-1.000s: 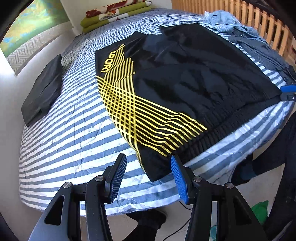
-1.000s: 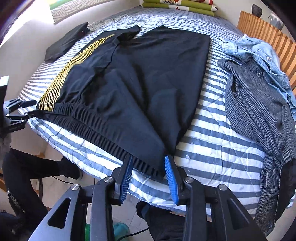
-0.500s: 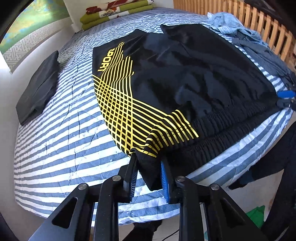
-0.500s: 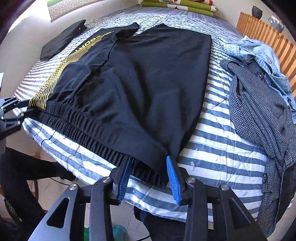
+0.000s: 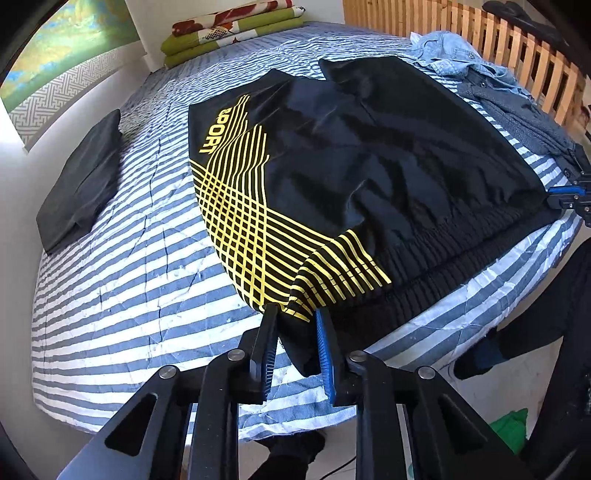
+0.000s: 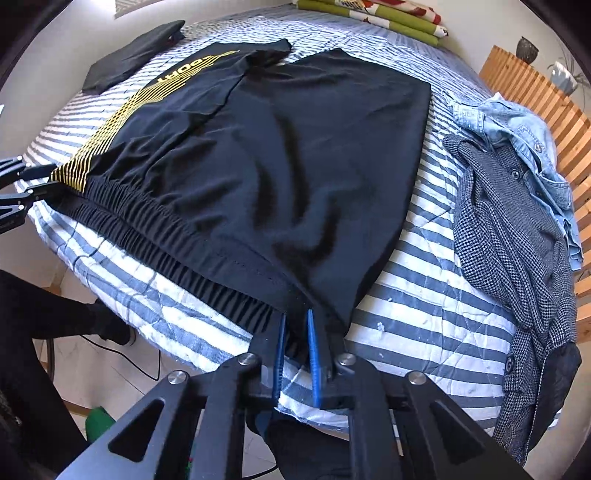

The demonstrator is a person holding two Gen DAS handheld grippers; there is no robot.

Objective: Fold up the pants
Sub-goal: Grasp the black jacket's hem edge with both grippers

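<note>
So the black sport pants (image 5: 369, 162) are laid out flat on the striped bed (image 5: 129, 280), waistband end toward both tools, legs running away from them. The left tool (image 5: 293, 332) is clenched on the waistband corner with the yellow line print (image 5: 251, 221), and that corner is bunched up a bit between its pads. The right tool (image 6: 294, 332) is clamped on the opposite waistband corner, the plain black side, fabric pinched between the blue pads (image 6: 313, 354). From each camera you can spot the other tool way off at the far end of the elastic waistband (image 6: 155, 221), so the waistband is strung between the two.

Off to the left of the left tool, beyond it, there's a folded black garment (image 5: 81, 181) sitting apart from the pants. To the right of the right tool there's a grey houndstooth jacket (image 6: 517, 258) with a denim shirt (image 6: 517, 129) partly under it, near the wooden slatted rail (image 6: 576, 155). Straight ahead at the far end of the bed is a stack of green and floral blankets (image 5: 229, 33).
</note>
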